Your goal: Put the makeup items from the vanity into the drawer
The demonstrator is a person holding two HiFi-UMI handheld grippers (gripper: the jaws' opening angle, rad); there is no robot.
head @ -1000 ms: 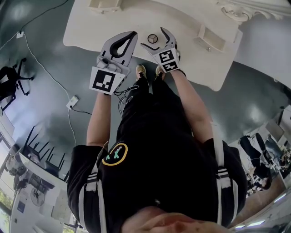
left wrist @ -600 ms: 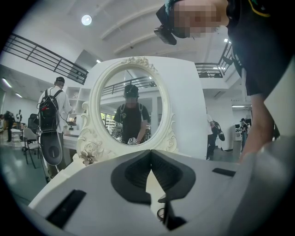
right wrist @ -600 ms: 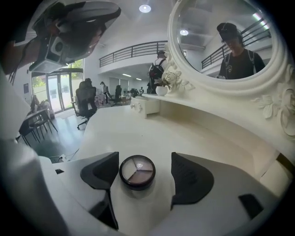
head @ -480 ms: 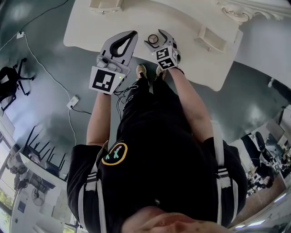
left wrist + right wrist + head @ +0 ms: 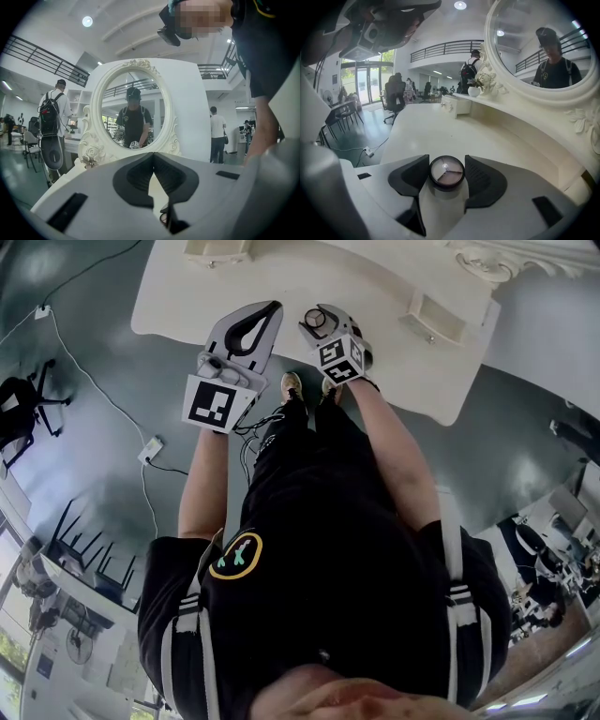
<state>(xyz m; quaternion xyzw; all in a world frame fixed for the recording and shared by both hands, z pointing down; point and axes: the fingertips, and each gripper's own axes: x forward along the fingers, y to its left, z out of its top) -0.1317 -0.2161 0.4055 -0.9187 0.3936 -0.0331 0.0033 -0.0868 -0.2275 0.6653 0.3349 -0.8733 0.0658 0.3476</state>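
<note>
A small round makeup compact (image 5: 446,171) with brown shades lies on the white vanity top (image 5: 431,126). It sits between the jaws of my right gripper (image 5: 446,161). These jaws are closing, and their pads touch the compact on both sides. From the head view the compact (image 5: 316,319) shows at the near edge of the vanity (image 5: 375,292), inside the right gripper (image 5: 319,317). My left gripper (image 5: 271,309) hovers just left of it, shut and holding nothing. In its own view the left gripper (image 5: 153,157) points at the oval mirror (image 5: 133,110).
Small drawer boxes (image 5: 436,320) (image 5: 216,251) stand on the vanity, one also seen as a box (image 5: 457,105) in the right gripper view. The ornate mirror frame (image 5: 581,117) rises at the right. A power strip with cable (image 5: 148,451) lies on the floor. People (image 5: 54,122) stand behind.
The right gripper has slid forward so the compact sits between its jaws, and the jaws have narrowed from wide open onto it. The left gripper has barely moved.
</note>
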